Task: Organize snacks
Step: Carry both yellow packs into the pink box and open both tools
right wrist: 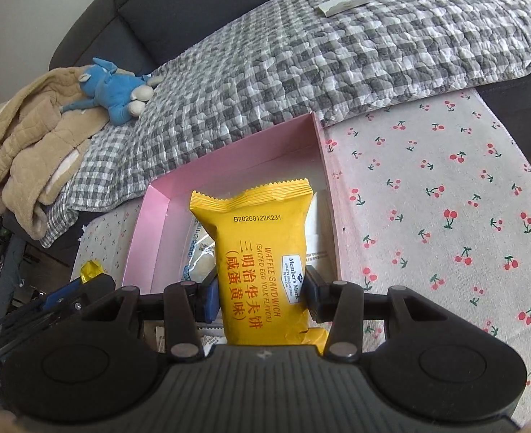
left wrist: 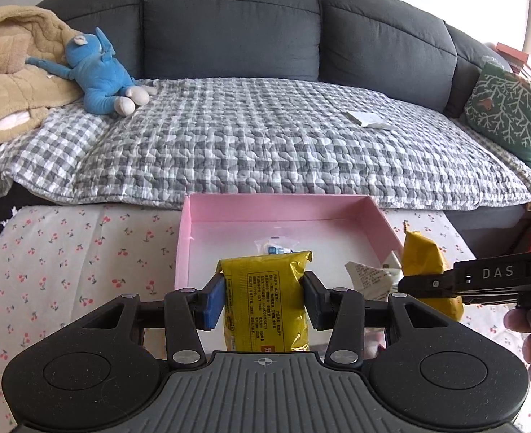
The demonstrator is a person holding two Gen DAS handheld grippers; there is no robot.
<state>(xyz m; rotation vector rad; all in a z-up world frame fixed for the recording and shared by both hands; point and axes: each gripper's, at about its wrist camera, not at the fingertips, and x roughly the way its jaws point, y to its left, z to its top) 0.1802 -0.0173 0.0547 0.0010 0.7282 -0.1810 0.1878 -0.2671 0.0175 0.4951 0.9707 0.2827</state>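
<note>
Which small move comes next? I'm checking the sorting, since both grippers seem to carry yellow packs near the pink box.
Probably carry each pack a little further over the pink box and open the jaws. The left gripper grips a yellow pack at the box's near edge; the right gripper grips a waffle pack above the box, which has bare floor.

On the front of the yellow snack packet seen in the right wrist view, the code "B20260122K231" is printed in black near its crimped top edge, and below it "WAFFLE SANDWICH (SALTED EGG YOLK FLAVOR)" is read in orange beside the Chinese "三明治华夫饼 (咸蛋黄味)". A white label on the same packet carries the brand "Member's Mark". In the left wrist view, "DAS" is marked in pale letters on the black gripper body at the right edge, while the print on the back of the second yellow packet is too small to be read.
</note>
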